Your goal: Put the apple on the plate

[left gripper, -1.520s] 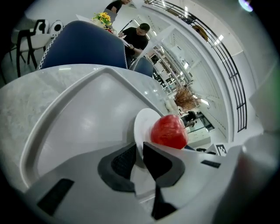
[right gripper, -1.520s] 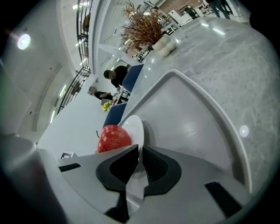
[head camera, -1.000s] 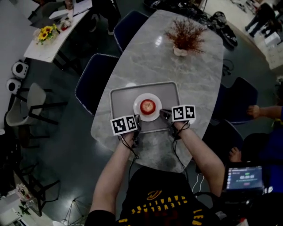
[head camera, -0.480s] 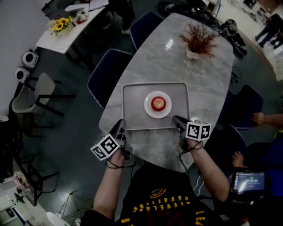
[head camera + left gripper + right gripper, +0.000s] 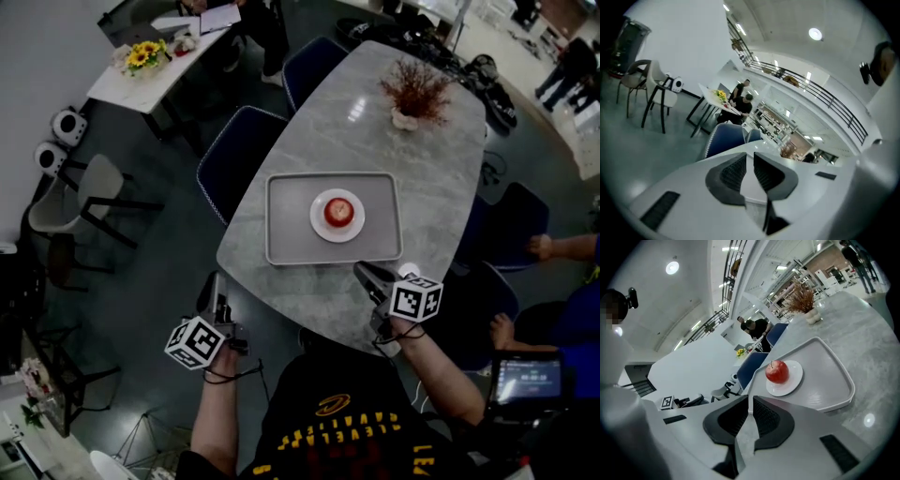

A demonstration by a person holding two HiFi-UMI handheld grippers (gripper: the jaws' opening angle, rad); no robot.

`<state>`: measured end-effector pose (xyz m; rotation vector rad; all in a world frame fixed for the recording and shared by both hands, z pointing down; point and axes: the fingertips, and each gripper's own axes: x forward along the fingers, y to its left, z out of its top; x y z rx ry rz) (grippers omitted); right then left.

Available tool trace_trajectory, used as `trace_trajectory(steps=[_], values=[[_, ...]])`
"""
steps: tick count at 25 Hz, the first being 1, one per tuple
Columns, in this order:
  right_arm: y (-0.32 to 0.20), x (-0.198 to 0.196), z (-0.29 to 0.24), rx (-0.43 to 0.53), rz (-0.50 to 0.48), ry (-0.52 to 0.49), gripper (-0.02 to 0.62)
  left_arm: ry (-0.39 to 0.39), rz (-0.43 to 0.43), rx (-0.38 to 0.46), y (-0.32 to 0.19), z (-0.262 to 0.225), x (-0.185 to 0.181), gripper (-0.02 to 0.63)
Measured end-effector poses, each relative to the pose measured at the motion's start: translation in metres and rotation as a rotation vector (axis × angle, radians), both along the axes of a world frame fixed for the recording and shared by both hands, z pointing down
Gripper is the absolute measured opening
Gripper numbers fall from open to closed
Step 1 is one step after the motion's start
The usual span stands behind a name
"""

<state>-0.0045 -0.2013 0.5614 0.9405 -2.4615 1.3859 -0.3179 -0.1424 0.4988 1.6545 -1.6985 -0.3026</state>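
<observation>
Apple (image 5: 338,212) sits on plate (image 5: 319,225), mid-tray (image 5: 281,239).
Left gripper view: left gripper (image 5: 750,158) off the table's near edge, jaws nearly pressed together, empty.
Right gripper view: right gripper (image 5: 750,403) likewise closed and empty, apple ahead.
Task looks complete; next move probably just keeps clear.

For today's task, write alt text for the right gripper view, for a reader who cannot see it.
A red apple sits on a white plate in a grey tray on a marbled table. The right gripper, jaws together and empty, points toward it from short of the tray.
</observation>
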Motion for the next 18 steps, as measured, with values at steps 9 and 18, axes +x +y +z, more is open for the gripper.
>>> trace_trajectory(steps=[9,18], values=[[0.059,-0.022,-0.067,0.299,-0.050,0.077,0.037,0.077,0.334,0.052,0.020,-0.012,0.161,0.051],[0.094,-0.032,-0.103,0.462,0.008,0.067,0.035,0.062,0.425,0.083,0.052,-0.024,0.182,0.051]])
